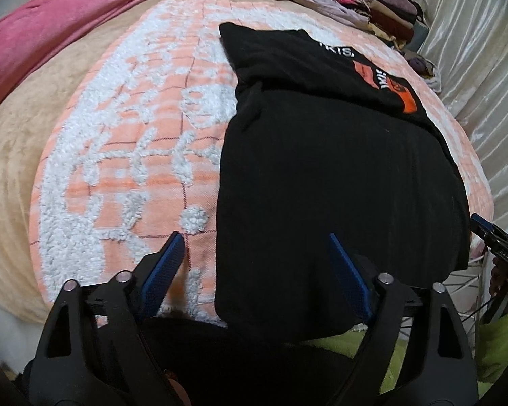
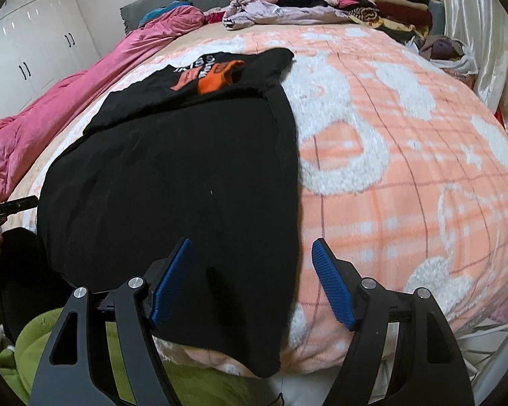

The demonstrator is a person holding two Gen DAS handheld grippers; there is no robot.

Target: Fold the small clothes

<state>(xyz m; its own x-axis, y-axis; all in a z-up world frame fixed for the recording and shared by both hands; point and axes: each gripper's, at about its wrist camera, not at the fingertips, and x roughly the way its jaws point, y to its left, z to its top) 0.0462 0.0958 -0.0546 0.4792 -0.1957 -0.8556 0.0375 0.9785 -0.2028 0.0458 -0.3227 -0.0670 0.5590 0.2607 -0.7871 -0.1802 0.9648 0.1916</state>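
Note:
A black T-shirt [image 1: 338, 176] with an orange and white print lies flat on the peach and white blanket [image 1: 125, 142], its near part folded over and its hem hanging over the bed's front edge. My left gripper [image 1: 254, 240] is open and empty above the shirt's near left edge. In the right wrist view the same shirt [image 2: 186, 176] fills the left half. My right gripper [image 2: 250, 245] is open and empty over the shirt's near right edge. Each gripper shows at the border of the other's view.
A pink quilt [image 2: 67, 101] is bunched along the left of the bed. A stack of folded clothes [image 2: 382, 0] and a crumpled lilac garment [image 2: 264, 13] lie at the far end. A satin curtain [image 1: 474, 77] hangs on the right. Green fabric [image 2: 50, 345] is below the bed edge.

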